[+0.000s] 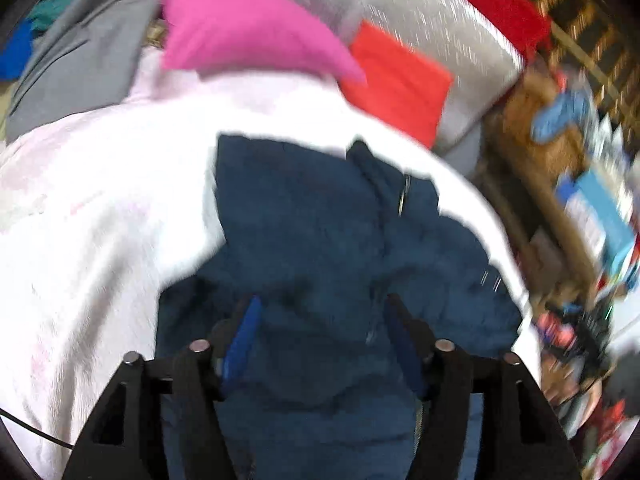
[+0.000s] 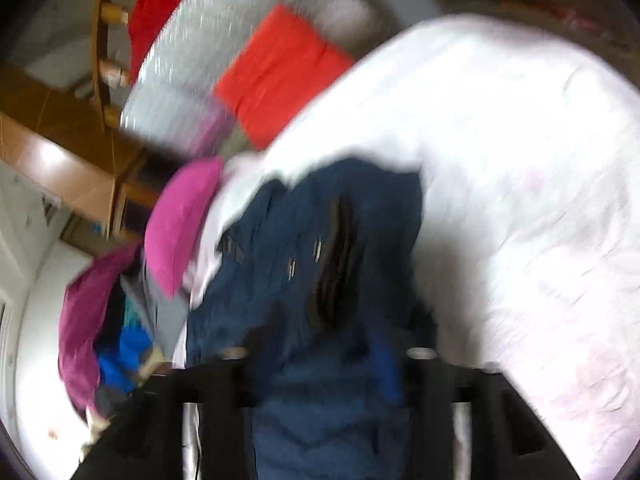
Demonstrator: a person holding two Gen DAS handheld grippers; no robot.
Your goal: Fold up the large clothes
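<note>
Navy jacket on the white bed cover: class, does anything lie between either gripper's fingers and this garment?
Nothing visible does. In both wrist views the navy jacket lies directly below the open left gripper and right gripper, on the white bed cover. The pink pillow sits well beyond it.

Crumpled navy jacket on white bedding

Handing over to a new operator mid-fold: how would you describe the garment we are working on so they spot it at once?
Find the broad white bedsheet that fills most of both wrist views. On it, just ahead of both open grippers, lies the dark navy jacket, bunched up, with a metal zipper showing. It is the only dark piece there; the pink cushion and orange-red folded cloth lie beyond it.
</note>
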